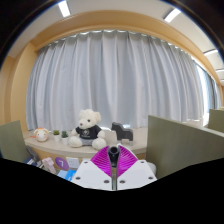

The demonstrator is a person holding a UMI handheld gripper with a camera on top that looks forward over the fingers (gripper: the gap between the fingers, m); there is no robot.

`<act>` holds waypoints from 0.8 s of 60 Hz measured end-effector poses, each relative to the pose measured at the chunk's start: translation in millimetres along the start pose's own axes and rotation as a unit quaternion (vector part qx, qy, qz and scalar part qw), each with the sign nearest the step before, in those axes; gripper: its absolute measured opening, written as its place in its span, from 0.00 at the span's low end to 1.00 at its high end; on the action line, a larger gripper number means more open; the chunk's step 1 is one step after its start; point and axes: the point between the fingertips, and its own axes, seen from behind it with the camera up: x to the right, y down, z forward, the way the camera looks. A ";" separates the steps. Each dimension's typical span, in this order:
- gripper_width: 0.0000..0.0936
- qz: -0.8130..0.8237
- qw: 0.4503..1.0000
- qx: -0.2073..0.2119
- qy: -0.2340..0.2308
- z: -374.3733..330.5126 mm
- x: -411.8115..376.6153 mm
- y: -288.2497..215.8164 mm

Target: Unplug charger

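My gripper [113, 156] is at the bottom of the view, its two white fingers drawn together with the magenta pads [101, 161] nearly meeting. A small black piece [113, 151], apparently the charger's plug or cable end, is pinched between the fingertips. It is raised in the air in front of the window ledge. No socket or power strip is in view, and the rest of the charger is hidden behind the fingers.
A white teddy bear [89, 128] in a dark shirt sits on the ledge before grey curtains [120, 80]. A small round object [40, 133] stands left of it. Beige partition panels [185, 150] rise at the right, and colourful items [60, 163] lie at the lower left.
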 end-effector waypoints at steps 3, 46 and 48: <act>0.04 -0.003 1.000 -0.003 0.012 -1.6 25.5 0.3; 0.48 0.015 0.951 -0.292 0.099 -11.2 159.6 327.6; 0.59 0.007 0.953 -0.284 0.106 -10.7 160.1 314.3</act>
